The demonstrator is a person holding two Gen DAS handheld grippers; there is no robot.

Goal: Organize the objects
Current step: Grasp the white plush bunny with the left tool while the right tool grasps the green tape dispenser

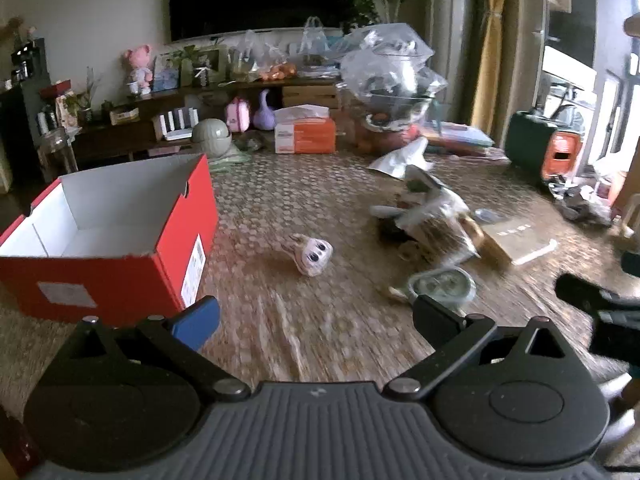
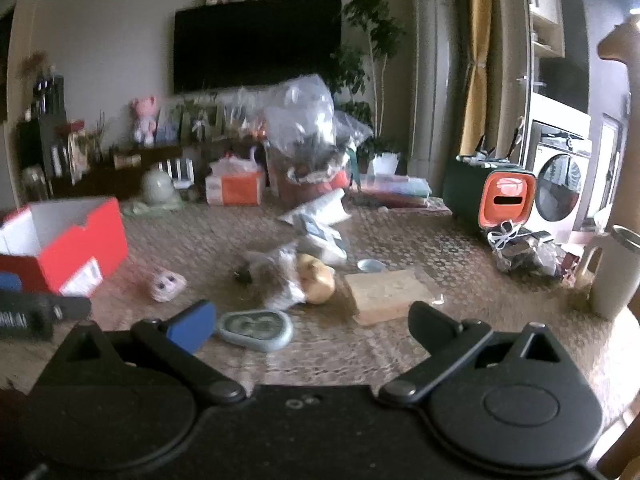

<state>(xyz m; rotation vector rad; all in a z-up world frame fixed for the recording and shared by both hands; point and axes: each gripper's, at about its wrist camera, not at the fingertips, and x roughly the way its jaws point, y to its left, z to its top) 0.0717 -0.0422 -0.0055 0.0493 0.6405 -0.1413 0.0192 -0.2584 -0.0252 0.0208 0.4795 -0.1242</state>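
An open red shoebox (image 1: 100,280) with a white, empty inside stands at the left of the woven mat. A small pink toy (image 1: 312,256) with two dark eyes lies mid-mat, apart from the box. Right of it sit a heap of crumpled plastic bags (image 1: 432,220), a teal oval case (image 1: 442,286) and a flat tan box (image 1: 516,240). My left gripper (image 1: 316,322) is open and holds nothing, just right of the shoebox corner. In the right wrist view my right gripper (image 2: 312,326) is open and empty above the teal case (image 2: 256,328), with a yellow soft object (image 2: 318,278) in the heap beyond.
An orange tissue box (image 1: 306,134) and a large clear bag (image 1: 394,68) of items stand at the mat's far edge before a low shelf. A green and orange appliance (image 2: 492,196) and a white tumbler (image 2: 614,272) are on the right.
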